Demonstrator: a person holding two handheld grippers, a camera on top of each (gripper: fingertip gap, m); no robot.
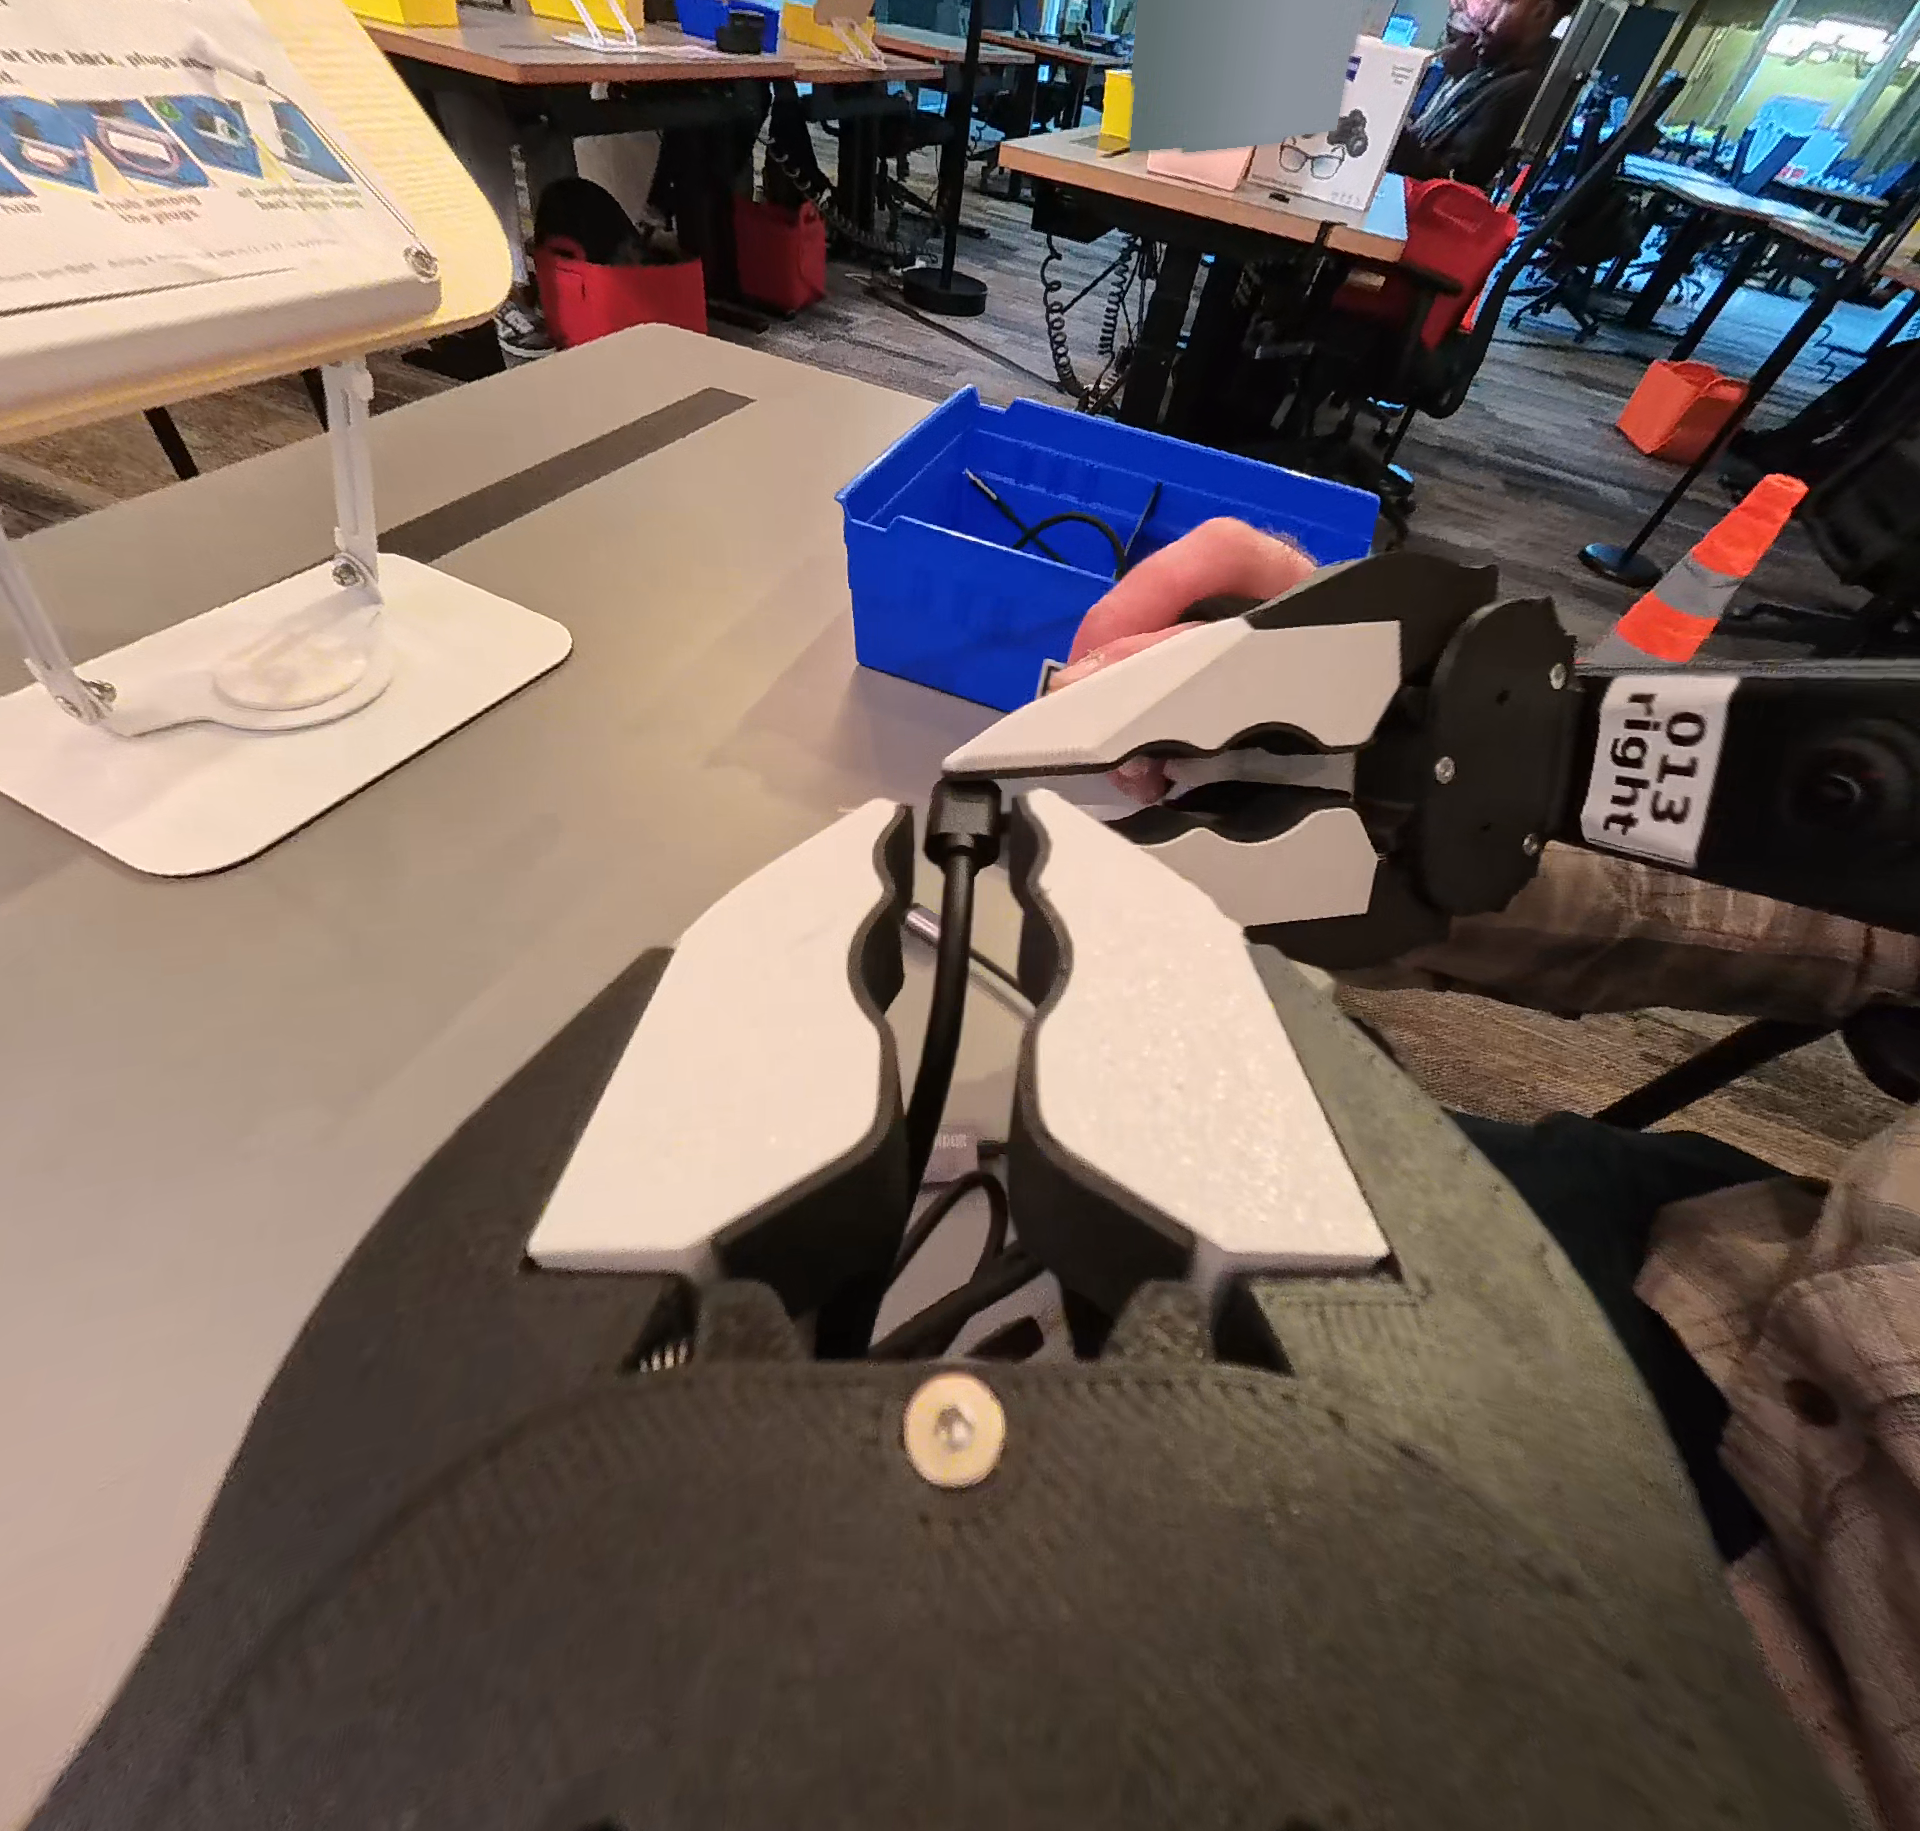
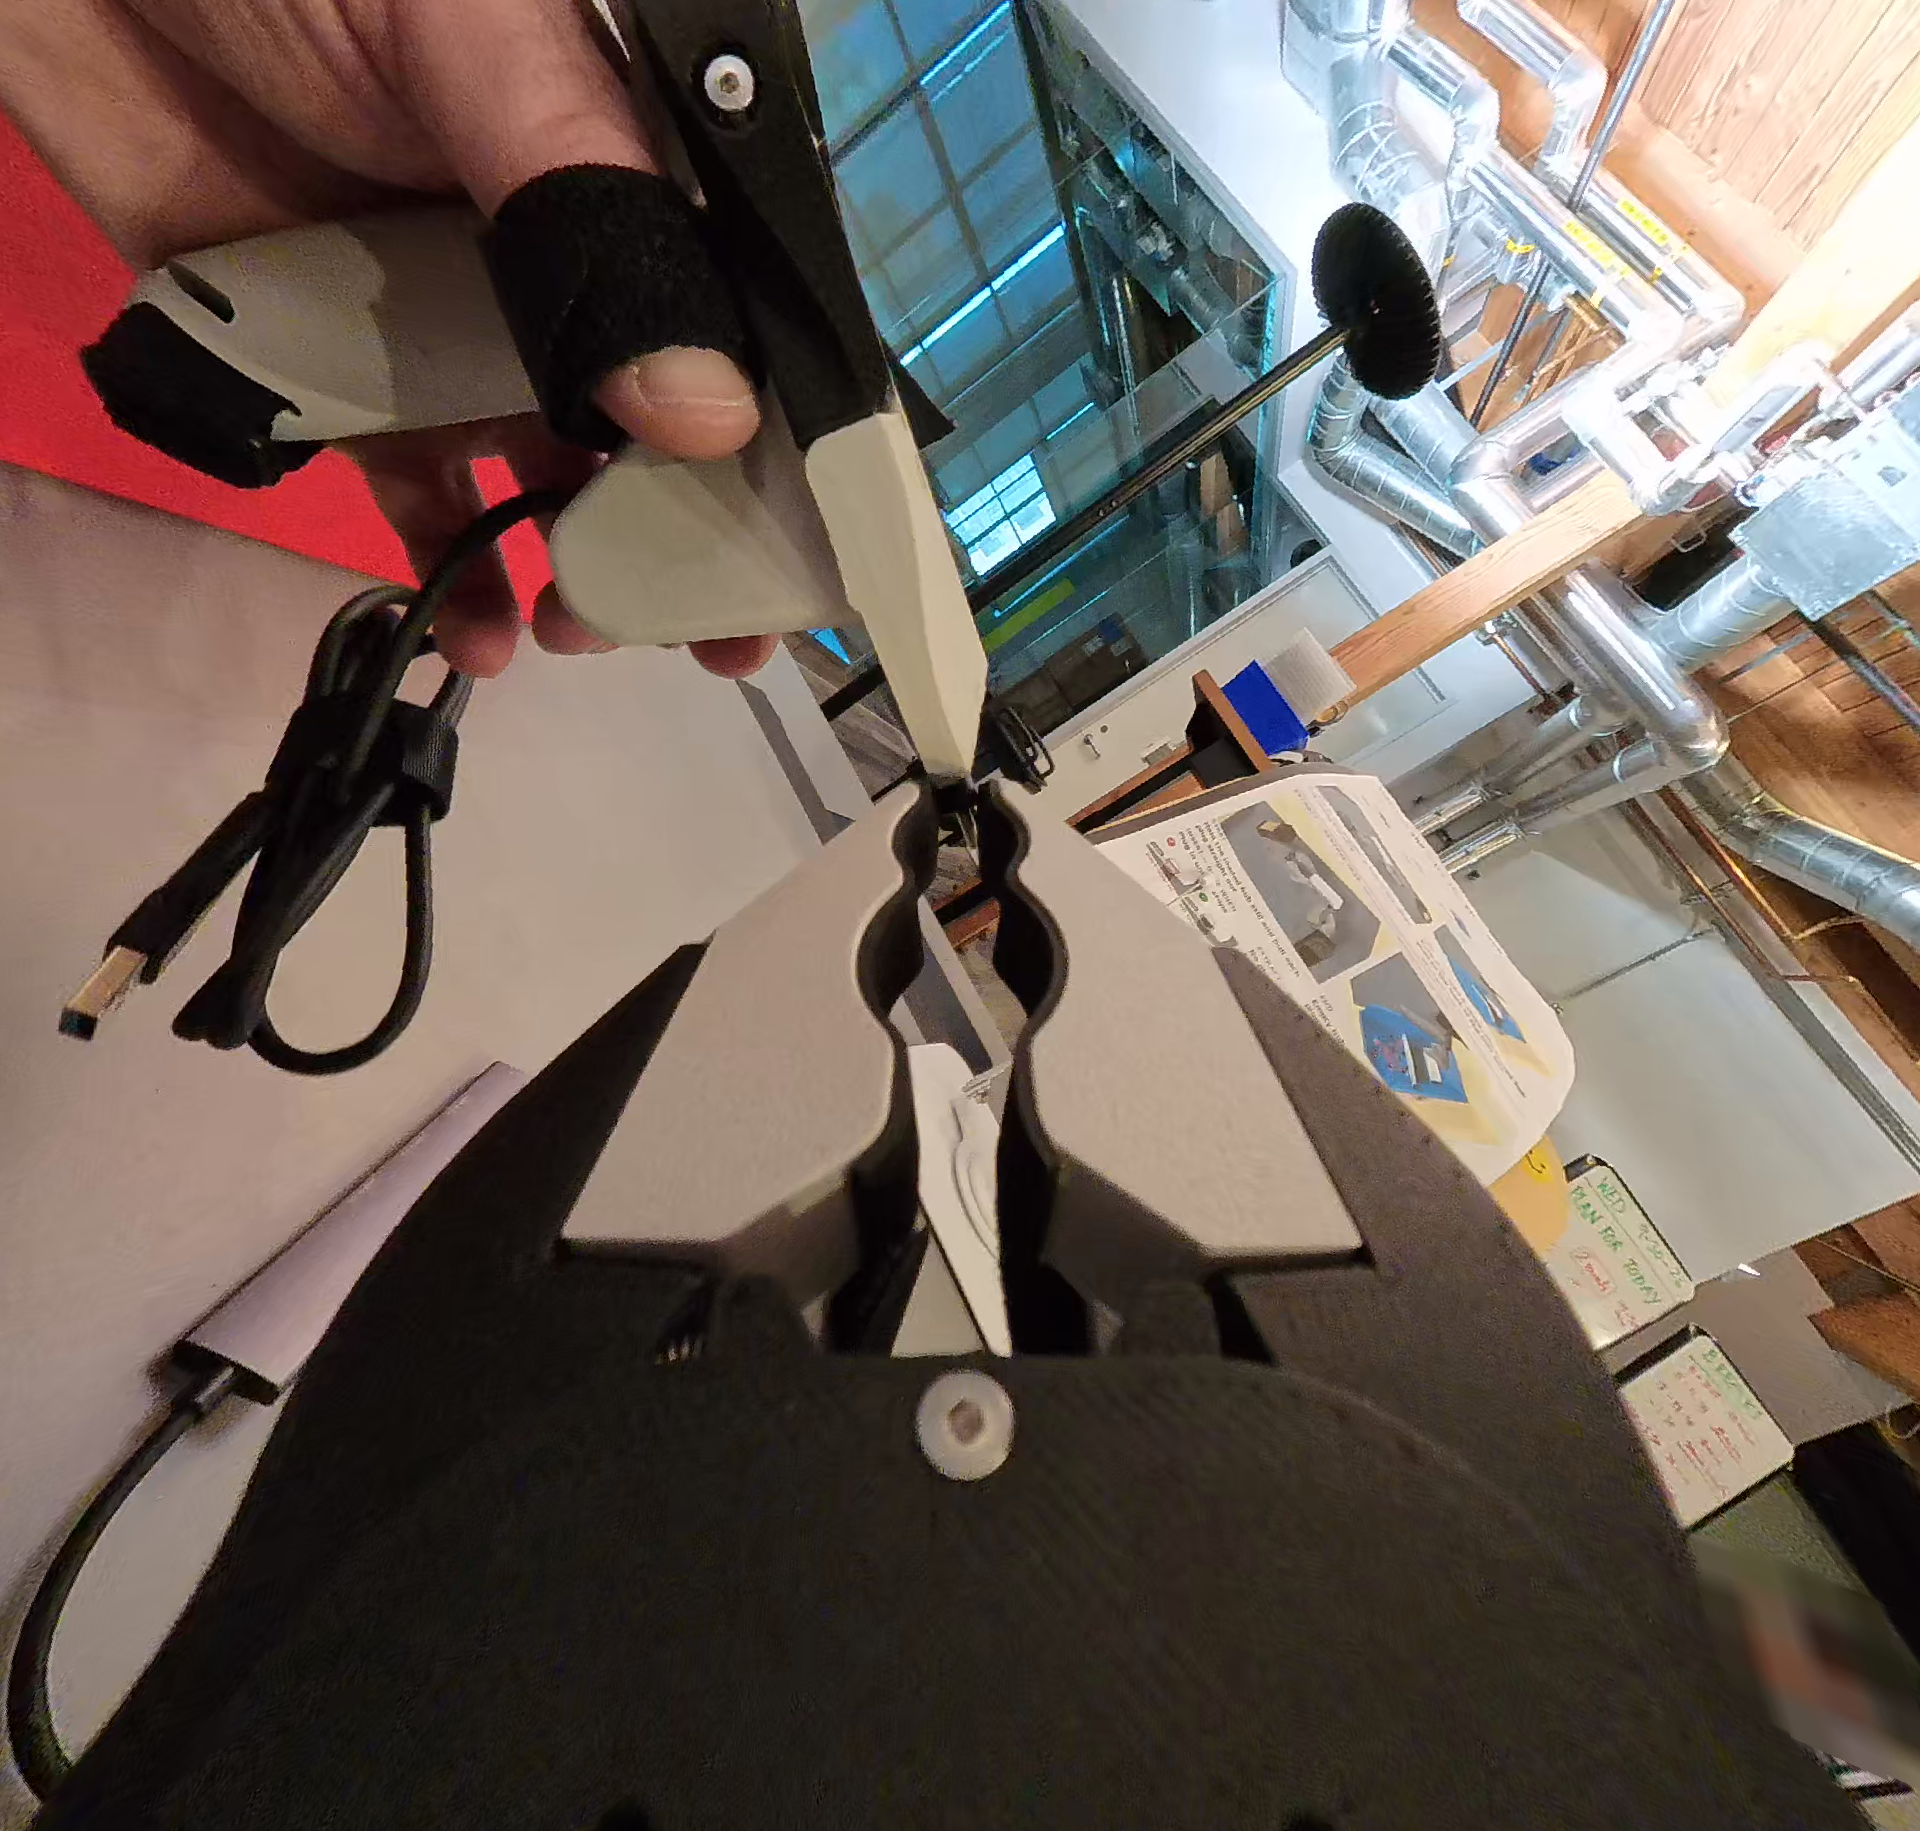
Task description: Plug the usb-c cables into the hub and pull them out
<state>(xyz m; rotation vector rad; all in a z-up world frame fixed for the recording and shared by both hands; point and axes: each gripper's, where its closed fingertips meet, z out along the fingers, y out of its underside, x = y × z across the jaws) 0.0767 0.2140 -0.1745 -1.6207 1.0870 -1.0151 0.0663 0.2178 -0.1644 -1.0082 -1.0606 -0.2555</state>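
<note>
1. Your left gripper (image 1: 961, 810) is pinching the plug (image 1: 964, 825) with its fingers nearly closed. It is hovering above the tabletop (image 1: 312, 1002), and the hub (image 2: 343, 1251) is lying beneath it, still unplugged.
2. Your right gripper (image 2: 951, 796) is closing to a sliver at the plug tip. You cannot tell whether it is gripping.
3. Risk: the two grips are fighting each other, so the plug may be twisting or slipping.
4. Risk: the bundle (image 2: 343, 794) is dangling, and its weight may be pulling the plug off line.
5. Risk: the hub is lying loose, so it may be sliding away under insertion.
</note>
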